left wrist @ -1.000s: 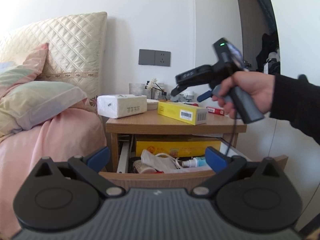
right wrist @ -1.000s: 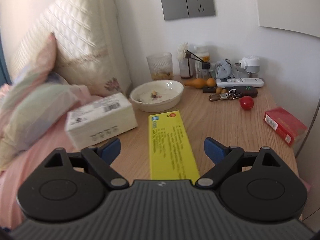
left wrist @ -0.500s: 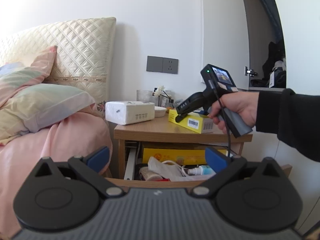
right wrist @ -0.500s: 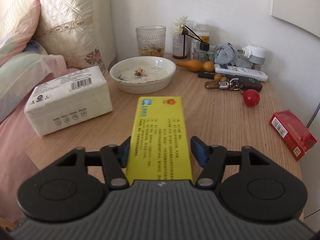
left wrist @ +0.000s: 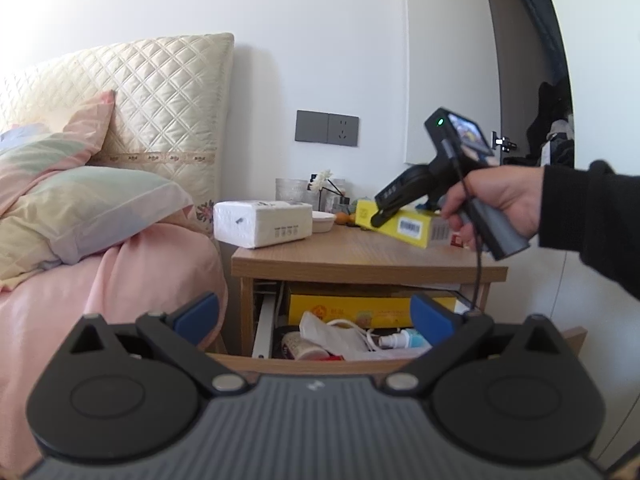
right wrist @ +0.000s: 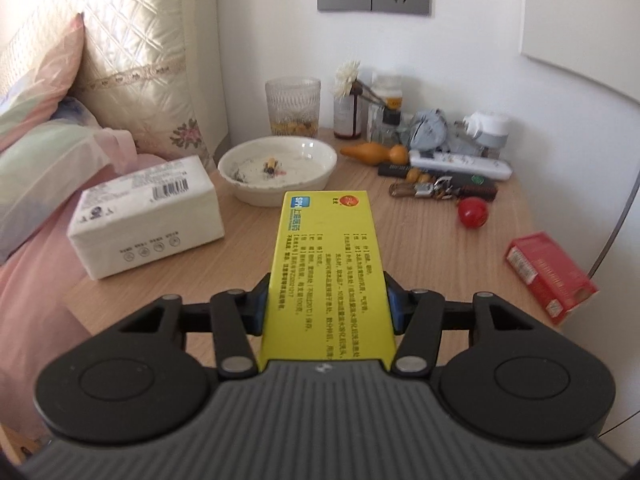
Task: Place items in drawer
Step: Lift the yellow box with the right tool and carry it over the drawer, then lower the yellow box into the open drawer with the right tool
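Observation:
My right gripper (right wrist: pixel 326 304) is shut on a long yellow medicine box (right wrist: pixel 326 264) and holds it a little above the nightstand top (right wrist: pixel 420 248). In the left wrist view the yellow box (left wrist: pixel 404 226) is tilted, lifted off the nightstand (left wrist: pixel 360 260), with the right gripper (left wrist: pixel 396 200) clamped on it. The drawer (left wrist: pixel 320 364) below is pulled open and holds a yellow carton, a tube, a spray bottle and a cable. My left gripper (left wrist: pixel 314 312) is open and empty in front of the drawer.
On the nightstand stand a white tissue pack (right wrist: pixel 148 216), a white dish (right wrist: pixel 278 170), a glass (right wrist: pixel 293 106), bottles, a remote (right wrist: pixel 460 160), keys (right wrist: pixel 432 191), a red ball (right wrist: pixel 473 213) and a red box (right wrist: pixel 550 276). The bed with pillows (left wrist: pixel 80 208) is at left.
My right gripper closed on the yellow box and lifted its end off the nightstand. My left gripper pulled back a little from the drawer and stayed open.

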### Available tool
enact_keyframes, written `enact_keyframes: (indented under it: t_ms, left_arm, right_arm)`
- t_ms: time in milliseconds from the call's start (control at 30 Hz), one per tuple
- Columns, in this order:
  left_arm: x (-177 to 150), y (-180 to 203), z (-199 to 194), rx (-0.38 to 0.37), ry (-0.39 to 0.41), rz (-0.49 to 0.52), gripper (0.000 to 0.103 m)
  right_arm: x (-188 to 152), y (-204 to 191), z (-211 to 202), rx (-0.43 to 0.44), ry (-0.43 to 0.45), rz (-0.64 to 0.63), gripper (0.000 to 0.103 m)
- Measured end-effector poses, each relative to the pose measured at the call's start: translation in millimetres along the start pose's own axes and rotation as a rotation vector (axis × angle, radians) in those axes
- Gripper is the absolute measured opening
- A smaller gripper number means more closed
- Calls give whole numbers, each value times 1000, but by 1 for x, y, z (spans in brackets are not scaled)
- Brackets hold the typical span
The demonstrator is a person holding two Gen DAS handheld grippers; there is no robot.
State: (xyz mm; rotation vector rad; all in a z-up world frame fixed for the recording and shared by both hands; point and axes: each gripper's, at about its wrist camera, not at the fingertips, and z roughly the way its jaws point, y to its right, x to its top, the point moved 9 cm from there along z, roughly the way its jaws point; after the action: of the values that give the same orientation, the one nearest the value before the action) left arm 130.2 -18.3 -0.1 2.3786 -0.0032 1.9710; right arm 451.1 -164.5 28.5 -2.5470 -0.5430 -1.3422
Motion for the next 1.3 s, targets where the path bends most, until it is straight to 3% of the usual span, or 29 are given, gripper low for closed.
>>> enact_keyframes:
  t_ms: [333, 767, 1033, 1300]
  left_arm:
    - [1, 8, -4, -9, 10, 10, 102]
    - [0, 10, -8, -10, 8, 13, 103]
    - [-2, 13, -9, -22, 5, 26, 103]
    - [-2, 15, -13, -34, 4, 25, 103]
  right_arm:
    - [-3, -7, -60, 27, 20, -30, 56]
    - [-58, -78, -117, 184, -45, -144, 56]
    - [-102, -109, -109, 268, -150, -256, 56]
    - [-129, -95, -59, 239, -266, -318, 56]
